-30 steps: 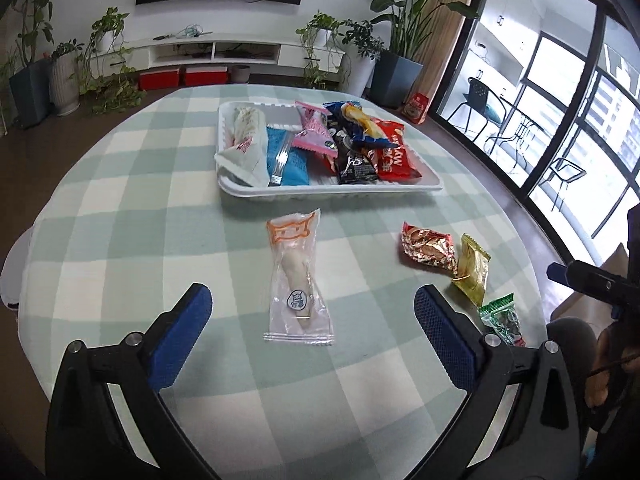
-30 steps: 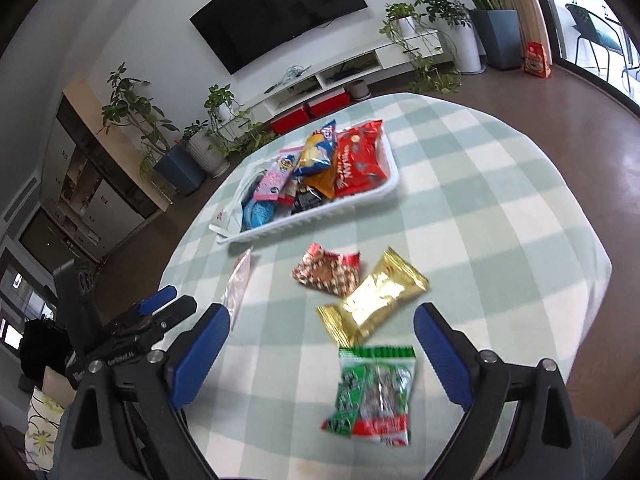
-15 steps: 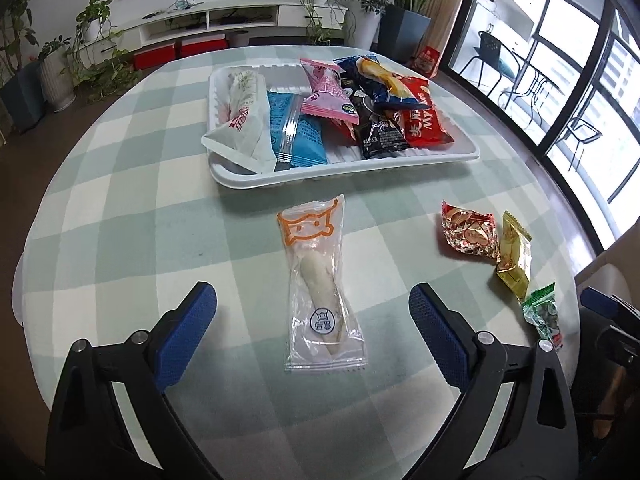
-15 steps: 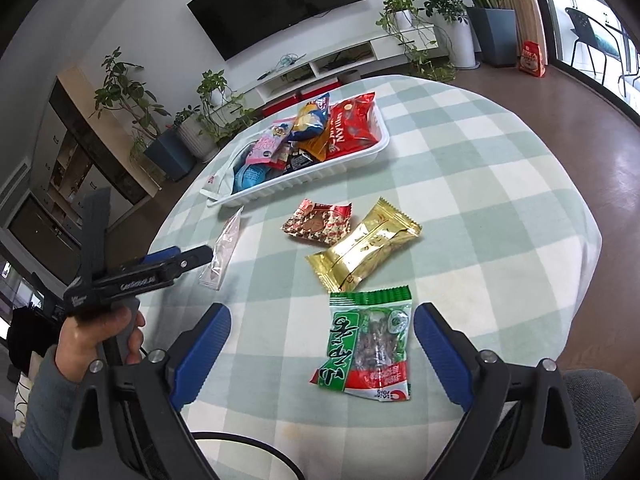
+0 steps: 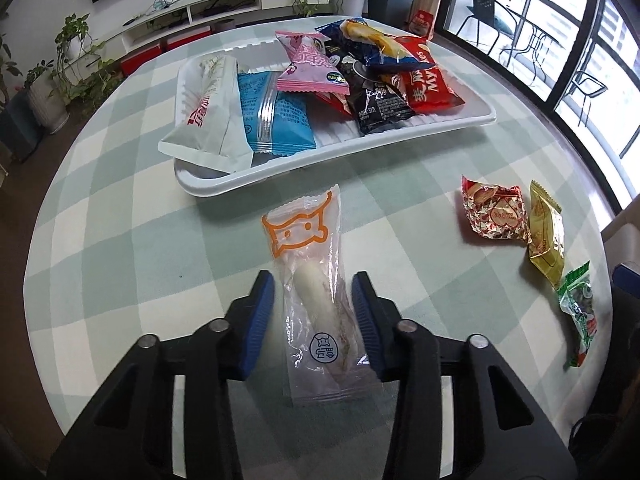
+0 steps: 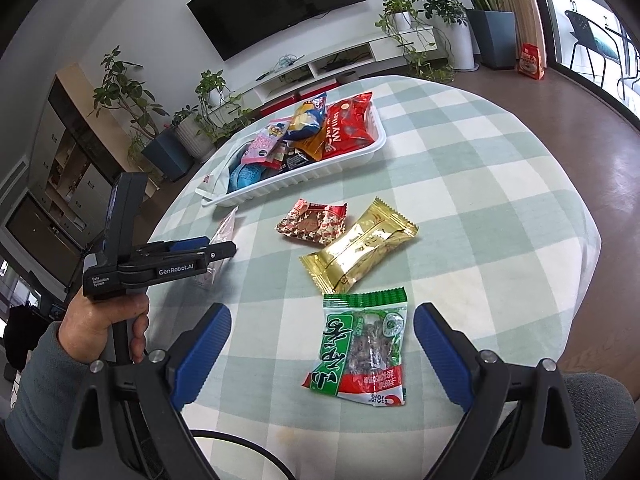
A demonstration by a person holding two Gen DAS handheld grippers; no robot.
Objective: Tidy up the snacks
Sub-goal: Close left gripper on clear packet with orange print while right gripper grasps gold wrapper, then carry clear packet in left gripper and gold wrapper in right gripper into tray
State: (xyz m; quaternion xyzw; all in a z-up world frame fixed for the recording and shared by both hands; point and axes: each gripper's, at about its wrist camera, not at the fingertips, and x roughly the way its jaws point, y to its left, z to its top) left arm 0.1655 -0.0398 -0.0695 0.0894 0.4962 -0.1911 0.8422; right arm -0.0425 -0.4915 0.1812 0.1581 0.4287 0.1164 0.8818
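A clear snack packet [image 5: 316,292] with an orange cat mark lies on the checked tablecloth in front of the white tray [image 5: 400,136]. My left gripper [image 5: 314,300] is down around the packet's lower half, its blue pads close against both sides. The tray holds several snack packs. In the right wrist view, my right gripper [image 6: 322,344] is open above a green nut packet [image 6: 362,348], which lies between its fingers. A gold packet [image 6: 360,250] and a red patterned packet [image 6: 312,222] lie beyond it. The left gripper [image 6: 216,254] shows there at the left.
The round table's edge [image 6: 576,240] curves close on the right. A grey seat [image 6: 600,412] sits under the right gripper. Plants, a TV stand and a window wall surround the table. The three loose packets also lie at the right of the left wrist view [image 5: 544,236].
My left gripper has moved forward and down over the clear packet and its fingers have closed in from wide open. My right gripper has edged toward the green packet.
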